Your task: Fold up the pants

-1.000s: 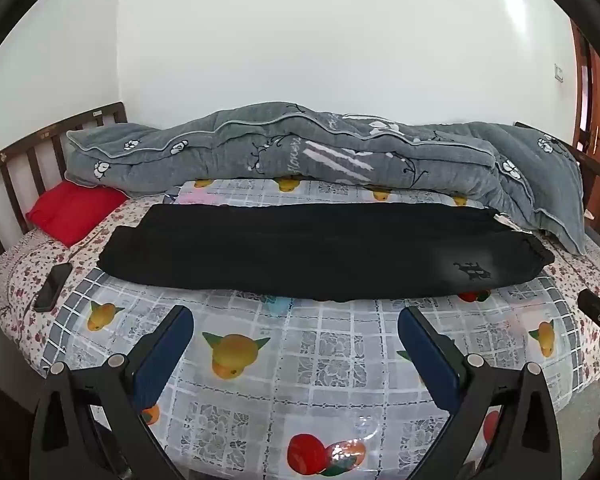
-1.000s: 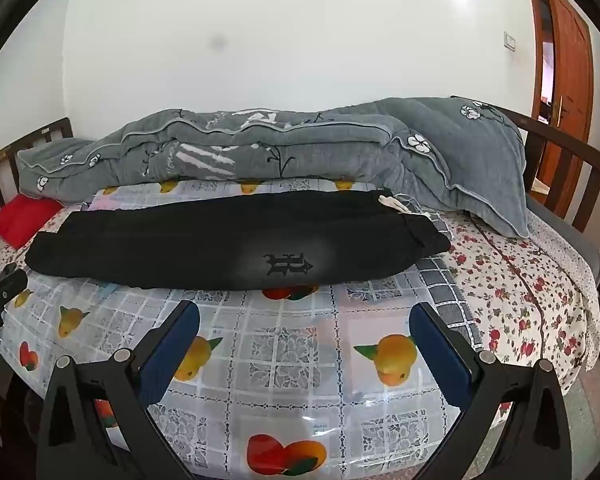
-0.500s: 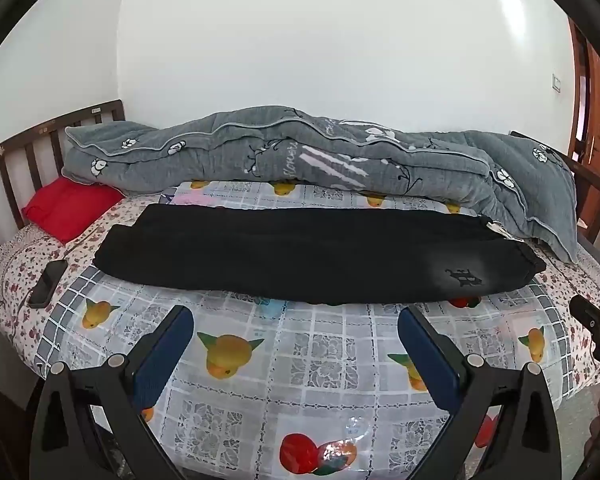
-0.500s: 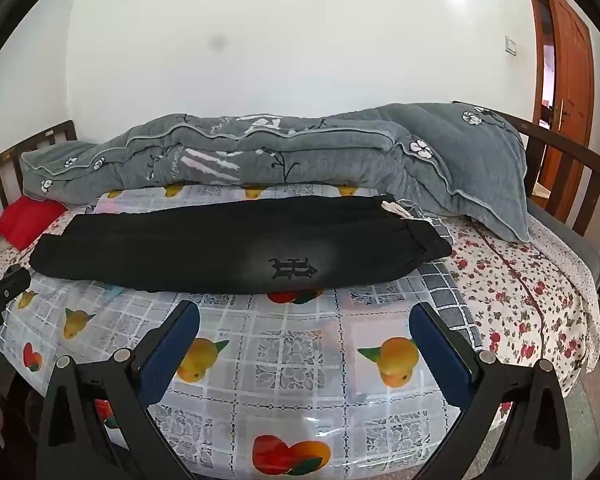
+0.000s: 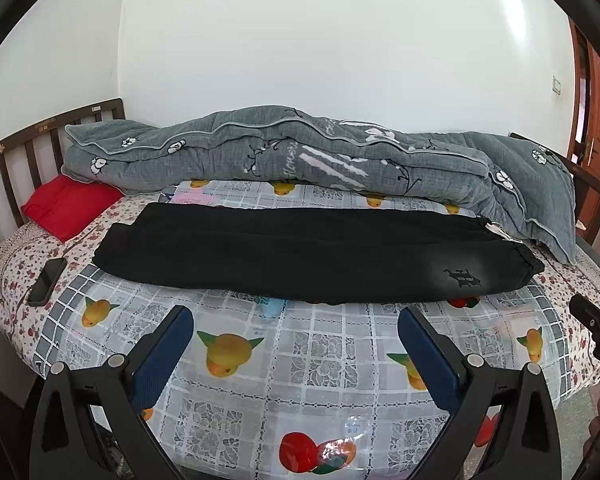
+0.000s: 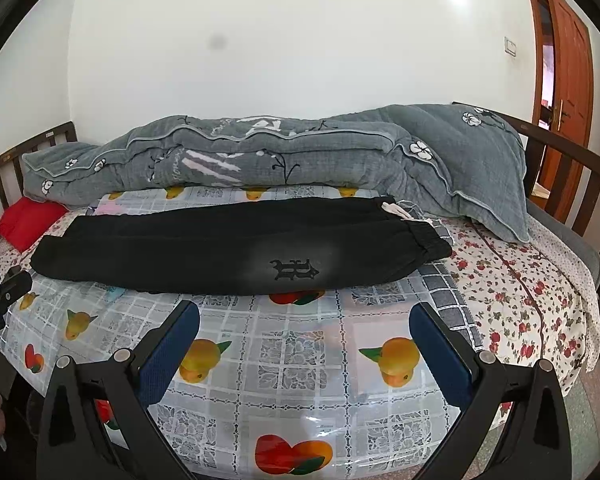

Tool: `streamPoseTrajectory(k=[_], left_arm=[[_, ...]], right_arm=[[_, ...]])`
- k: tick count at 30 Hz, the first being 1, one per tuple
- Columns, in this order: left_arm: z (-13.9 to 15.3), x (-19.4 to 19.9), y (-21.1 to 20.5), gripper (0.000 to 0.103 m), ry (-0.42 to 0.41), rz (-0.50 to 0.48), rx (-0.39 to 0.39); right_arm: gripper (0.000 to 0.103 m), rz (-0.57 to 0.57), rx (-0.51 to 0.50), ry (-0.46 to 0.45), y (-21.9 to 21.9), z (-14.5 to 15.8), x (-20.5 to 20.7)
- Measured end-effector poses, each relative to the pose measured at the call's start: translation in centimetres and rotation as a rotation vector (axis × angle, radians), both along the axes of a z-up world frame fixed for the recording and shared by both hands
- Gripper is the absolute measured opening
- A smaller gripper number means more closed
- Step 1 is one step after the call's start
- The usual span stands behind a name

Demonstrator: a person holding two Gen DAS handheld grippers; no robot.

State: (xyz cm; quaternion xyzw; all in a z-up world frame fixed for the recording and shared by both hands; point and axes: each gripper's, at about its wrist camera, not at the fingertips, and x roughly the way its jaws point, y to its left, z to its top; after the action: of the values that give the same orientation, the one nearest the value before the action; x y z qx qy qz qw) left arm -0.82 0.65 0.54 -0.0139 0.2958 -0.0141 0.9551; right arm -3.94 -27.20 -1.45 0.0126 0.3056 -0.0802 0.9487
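Fruit-print bedding [image 5: 323, 364] fills your left-wrist view, with the black pants [image 5: 307, 256] lying lengthwise beyond your left gripper [image 5: 296, 344], jaws spread and empty. From the right wrist, your right gripper [image 6: 304, 340] is equally wide, short of the pants' waistband [image 6: 429, 240]; pinching only the top layer could drag the legs askew.

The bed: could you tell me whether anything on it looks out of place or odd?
A dark phone lies loose on the floral sheet near the left edge of the bed. A small light-blue item pokes out from under the near edge of the black pants; I cannot tell what it is. Otherwise nothing stands out.
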Motion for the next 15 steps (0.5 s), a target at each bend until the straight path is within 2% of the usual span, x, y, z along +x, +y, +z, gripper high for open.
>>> streamPoseTrajectory(k=[15], left_arm=[[0.06, -0.01, 0.19, 0.103, 0.002, -0.003, -0.004]], right_arm=[[0.103, -0.002, 0.004, -0.003, -0.13, -0.03, -0.16]])
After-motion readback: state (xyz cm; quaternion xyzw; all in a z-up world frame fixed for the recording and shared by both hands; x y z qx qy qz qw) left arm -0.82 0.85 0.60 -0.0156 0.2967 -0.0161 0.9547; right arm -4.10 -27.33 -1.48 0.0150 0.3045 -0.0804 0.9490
